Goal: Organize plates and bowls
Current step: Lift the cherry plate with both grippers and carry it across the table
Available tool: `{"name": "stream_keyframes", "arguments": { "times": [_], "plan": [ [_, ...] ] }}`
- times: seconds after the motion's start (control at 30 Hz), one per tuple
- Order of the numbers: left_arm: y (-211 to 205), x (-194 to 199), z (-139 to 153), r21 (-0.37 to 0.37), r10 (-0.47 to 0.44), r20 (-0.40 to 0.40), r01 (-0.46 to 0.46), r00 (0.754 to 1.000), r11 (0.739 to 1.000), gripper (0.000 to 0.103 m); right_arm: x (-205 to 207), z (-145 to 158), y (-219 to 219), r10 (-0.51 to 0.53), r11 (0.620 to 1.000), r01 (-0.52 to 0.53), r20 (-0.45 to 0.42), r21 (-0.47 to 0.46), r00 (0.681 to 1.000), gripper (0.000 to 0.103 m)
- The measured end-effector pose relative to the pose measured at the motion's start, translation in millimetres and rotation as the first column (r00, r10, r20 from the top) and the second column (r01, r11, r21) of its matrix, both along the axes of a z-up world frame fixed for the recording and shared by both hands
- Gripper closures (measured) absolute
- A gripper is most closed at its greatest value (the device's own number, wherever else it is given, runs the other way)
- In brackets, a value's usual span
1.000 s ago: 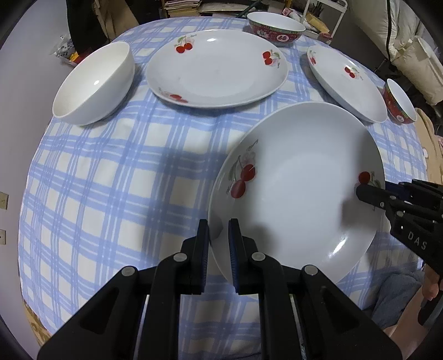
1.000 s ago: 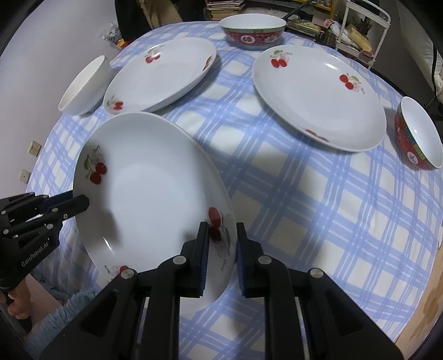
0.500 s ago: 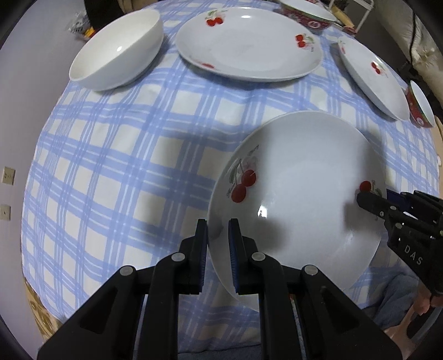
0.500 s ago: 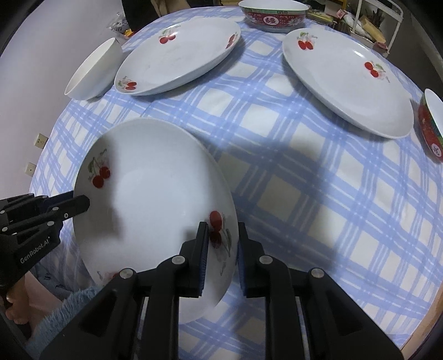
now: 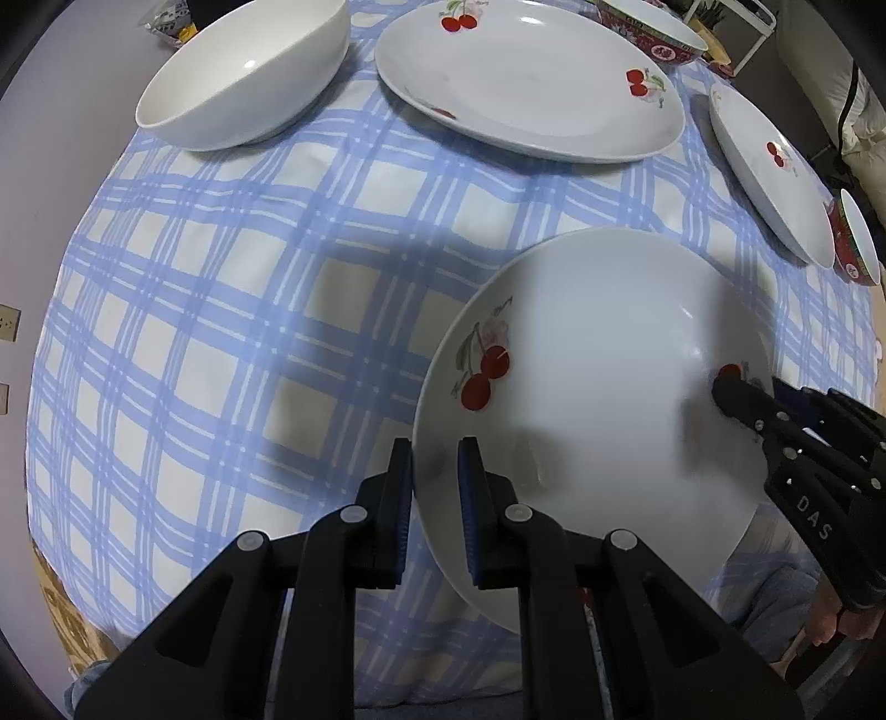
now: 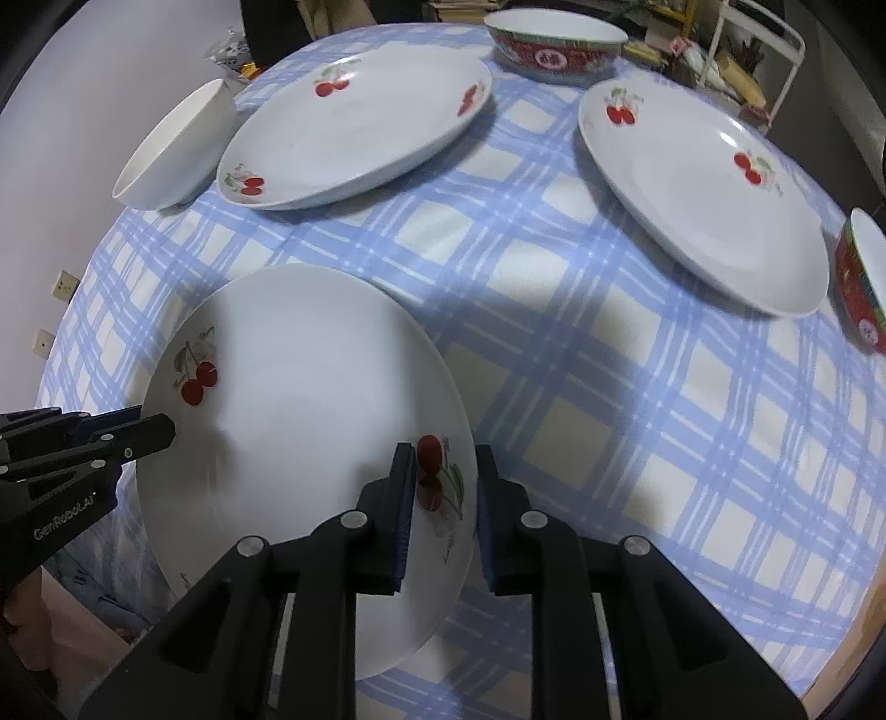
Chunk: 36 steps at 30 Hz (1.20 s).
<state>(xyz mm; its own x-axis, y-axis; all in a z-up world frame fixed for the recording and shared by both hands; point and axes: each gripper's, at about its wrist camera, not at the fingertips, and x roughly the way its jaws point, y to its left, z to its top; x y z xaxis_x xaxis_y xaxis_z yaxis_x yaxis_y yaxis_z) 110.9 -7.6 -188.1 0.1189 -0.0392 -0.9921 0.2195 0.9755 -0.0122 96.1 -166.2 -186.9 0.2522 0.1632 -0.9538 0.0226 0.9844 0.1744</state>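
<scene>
A white plate with cherry prints (image 5: 598,376) is held above the near edge of the table between both grippers. My left gripper (image 5: 435,459) is shut on its left rim, and my right gripper (image 6: 441,465) is shut on its right rim (image 6: 310,399). Each gripper shows in the other's view, the right one (image 5: 736,393) and the left one (image 6: 155,432). Two more cherry plates lie on the cloth, one at the far middle (image 5: 526,77) (image 6: 354,122) and one at the right (image 5: 769,171) (image 6: 703,194).
A plain white bowl (image 5: 243,72) (image 6: 171,149) stands at the far left. A red patterned bowl (image 6: 559,41) stands at the back, another (image 6: 861,282) at the right edge. The blue checked tablecloth (image 5: 221,310) covers the round table. Shelves and clutter stand beyond.
Both grippers have lifted the held plate and carried it forward over the table; the far dishes now appear closer. The grips have not changed.
</scene>
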Motion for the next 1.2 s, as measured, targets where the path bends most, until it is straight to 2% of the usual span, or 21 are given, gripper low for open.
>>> {"name": "stream_keyframes", "arguments": {
  "times": [0.17, 0.33, 0.5, 0.63, 0.7, 0.8, 0.83, 0.93, 1.0, 1.07, 1.17, 1.2],
  "plan": [
    [6.1, 8.3, 5.0, 0.016, 0.030, 0.011, -0.031, 0.999, 0.999, 0.088, 3.2, 2.6, 7.9, 0.019, 1.000, -0.019, 0.025, 0.007, 0.999, 0.081],
    [6.9, 14.0, 7.6, 0.050, 0.003, 0.021, -0.004, 1.000, 0.999, 0.088, 5.9, 1.0, 9.6, 0.016, 1.000, -0.017, 0.013, 0.004, 1.000, 0.081],
    [9.5, 11.2, 12.2, 0.004, 0.036, 0.013, -0.036, 0.999, 0.999, 0.088, 2.2, 5.6, 4.3, 0.023, 0.999, -0.022, 0.026, -0.023, 0.999, 0.081],
    [14.9, 11.7, 34.0, 0.003, 0.039, 0.089, -0.040, 0.995, 0.999, 0.085, 1.1, 21.6, 1.7, 0.025, 0.999, -0.021, 0.080, -0.045, 0.996, 0.081],
    [17.4, 13.8, 47.5, 0.010, 0.045, 0.135, -0.047, 0.990, 0.999, 0.084, 3.2, 36.1, -0.7, 0.015, 0.999, -0.010, 0.145, -0.032, 0.989, 0.081],
    [19.9, 25.6, 67.2, 0.002, 0.051, 0.182, -0.052, 0.982, 0.999, 0.081, 10.8, 51.9, -6.1, 0.009, 0.999, -0.002, 0.195, -0.035, 0.981, 0.079],
    [17.2, 28.7, 71.2, 0.002, 0.054, 0.194, -0.056, 0.980, 0.998, 0.079, 16.6, 57.6, -8.5, 0.008, 0.999, 0.000, 0.210, -0.042, 0.978, 0.077],
    [15.3, 34.4, 80.6, -0.004, 0.065, 0.227, -0.066, 0.972, 0.998, 0.070, 32.9, 68.1, -11.9, 0.006, 0.998, 0.010, 0.249, -0.061, 0.969, 0.056],
    [13.3, 44.8, 84.7, -0.010, 0.088, 0.243, -0.088, 0.966, 0.996, 0.054, 42.6, 74.3, -12.7, 0.000, 0.997, 0.020, 0.270, -0.072, 0.963, 0.041],
    [15.7, 56.2, 87.9, -0.032, 0.132, 0.257, -0.129, 0.957, 0.991, 0.052, 54.1, 78.7, -16.2, 0.003, 0.997, 0.020, 0.283, -0.080, 0.959, 0.036],
    [11.7, 74.4, 77.9, -0.030, 0.159, 0.242, -0.156, 0.957, 0.987, 0.050, 73.9, 82.3, -16.9, 0.020, 0.995, 0.009, 0.289, -0.097, 0.957, 0.034],
    [11.5, 77.9, 74.9, -0.031, 0.163, 0.238, -0.161, 0.958, 0.987, 0.050, 81.4, 83.7, -18.8, 0.027, 0.995, 0.003, 0.292, -0.102, 0.956, 0.029]
  ]
}}
